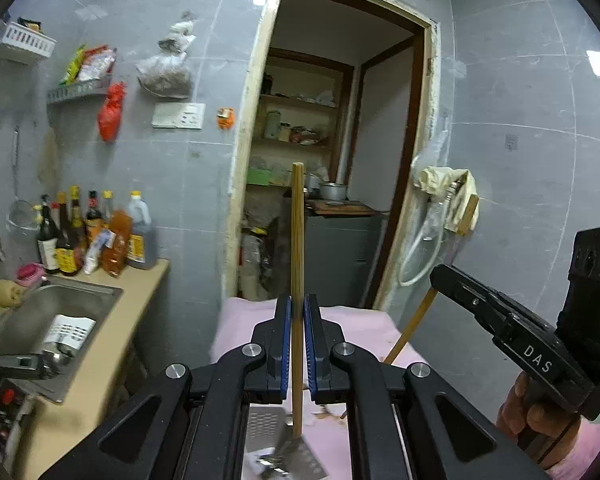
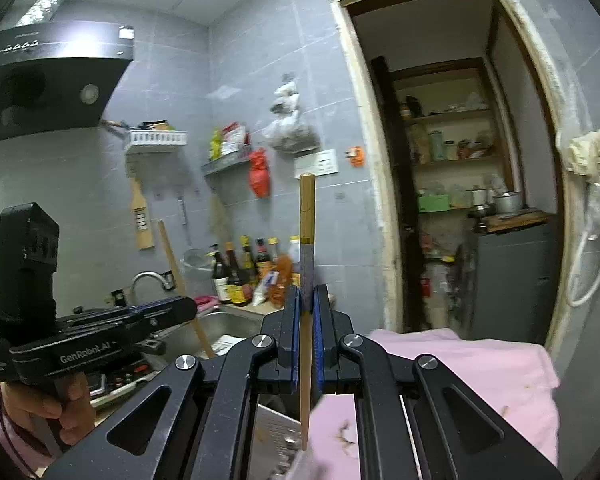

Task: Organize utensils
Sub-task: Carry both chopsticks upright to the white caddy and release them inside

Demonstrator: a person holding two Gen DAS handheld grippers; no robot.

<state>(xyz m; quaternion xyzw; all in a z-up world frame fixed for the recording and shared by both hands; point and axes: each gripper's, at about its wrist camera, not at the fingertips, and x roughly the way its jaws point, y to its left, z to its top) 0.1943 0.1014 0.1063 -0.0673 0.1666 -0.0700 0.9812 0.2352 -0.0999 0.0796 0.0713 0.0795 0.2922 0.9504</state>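
Both tools are raised above a pink-covered tabletop (image 1: 364, 328), each nearly closed on one upright chopstick. Left tool (image 1: 298, 344): its blue-lined fingers (image 1: 285, 344) press on a plain wooden chopstick (image 1: 297, 240) that stands vertical, its top well above the fingertips and its lower end showing below them over a perforated steel spatula (image 1: 284, 444) lying on the cloth. Right tool (image 2: 307, 344): its fingers (image 2: 295, 340) clamp a second chopstick (image 2: 307, 216), also near vertical, with a grey band just above the grip and a thin tip hanging below, above the same spatula (image 2: 274, 436).

From the left wrist view, the right tool (image 1: 500, 316) appears at the right edge, held by a hand (image 1: 540, 416), with its chopstick (image 1: 410, 330) slanting down toward the cloth. From the right wrist view, the left tool (image 2: 100, 340) sits at the left with its own chopstick (image 2: 180, 276) tilted above it.

Beyond the cloth, a steel sink (image 1: 60, 320) is set in a tan counter (image 1: 140, 280) with sauce bottles (image 1: 96, 236) at its back. A range hood (image 2: 52, 80) hangs at upper left in the right wrist view.
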